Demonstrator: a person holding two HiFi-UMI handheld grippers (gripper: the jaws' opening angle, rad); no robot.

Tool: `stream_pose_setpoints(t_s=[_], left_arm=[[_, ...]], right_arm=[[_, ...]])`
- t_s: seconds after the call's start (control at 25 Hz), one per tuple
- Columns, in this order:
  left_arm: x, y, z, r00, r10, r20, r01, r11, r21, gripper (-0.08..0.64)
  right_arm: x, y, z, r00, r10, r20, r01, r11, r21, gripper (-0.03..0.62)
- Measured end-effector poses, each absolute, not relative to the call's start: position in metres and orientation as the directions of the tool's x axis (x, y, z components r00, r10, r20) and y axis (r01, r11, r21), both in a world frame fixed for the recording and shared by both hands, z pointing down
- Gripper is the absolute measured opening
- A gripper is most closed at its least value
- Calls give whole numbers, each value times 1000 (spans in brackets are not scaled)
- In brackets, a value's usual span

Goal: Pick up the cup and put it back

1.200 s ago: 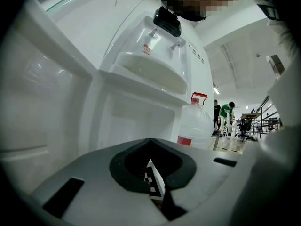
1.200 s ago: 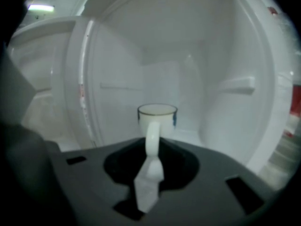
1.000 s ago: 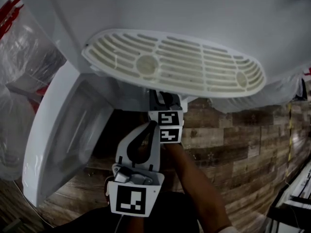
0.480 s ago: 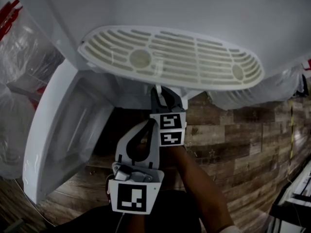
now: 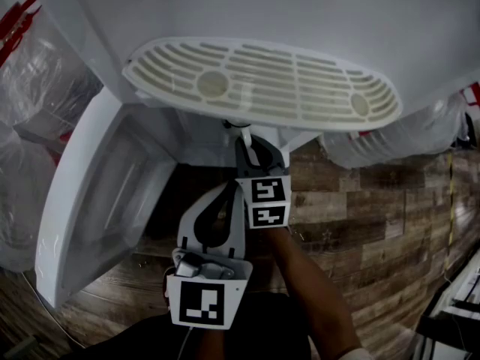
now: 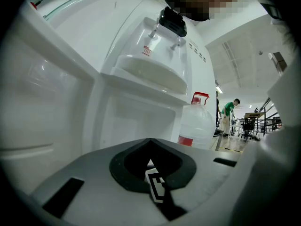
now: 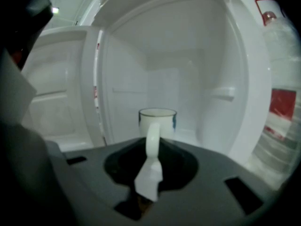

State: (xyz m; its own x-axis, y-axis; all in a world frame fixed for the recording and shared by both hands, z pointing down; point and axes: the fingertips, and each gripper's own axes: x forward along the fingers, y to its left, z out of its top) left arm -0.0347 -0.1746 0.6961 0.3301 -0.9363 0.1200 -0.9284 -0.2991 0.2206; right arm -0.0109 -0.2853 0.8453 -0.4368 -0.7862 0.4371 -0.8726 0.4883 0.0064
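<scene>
Right claw (image 5: 252, 147) is stretched forward and angled slightly down, forearm (image 5: 307, 283) behind it. Its tips sit under the cream slotted drip tray (image 5: 262, 85), inside the white dispenser compartment (image 7: 183, 55). Jaws are clamped on the handle (image 7: 152, 135) of the white ceramic cup (image 7: 157, 118). The handle runs straight back into the gap; the cup body is just ahead of the tips, upright, mouth up. The claw body hides the cup base, so can't tell whether it sits on the compartment floor or hangs clear. Can't see into the cup from this angle.

Left claw (image 5: 237, 194) is held about level, behind and just left of the right claw, outside the compartment. Its tips are beside the right claw's marker cube (image 5: 268, 202). Jaws together, nothing between them.

The open white compartment door (image 5: 97, 201) swings out to the left of both claws. A clear plastic water jug with a red label (image 7: 282, 102) stands right of the right claw, outside the compartment; contents not readable. Wood-plank floor (image 5: 375, 216) lies below both claws.
</scene>
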Motion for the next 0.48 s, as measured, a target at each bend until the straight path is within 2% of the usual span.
stream_pose_setpoints(t_s=[0.48], left_arm=[[-34,-171,691,325,-940,105,-929,-297,222,8]], right_arm=[[-7,-272,839,-466,-774,428,-859,513,-7,81]])
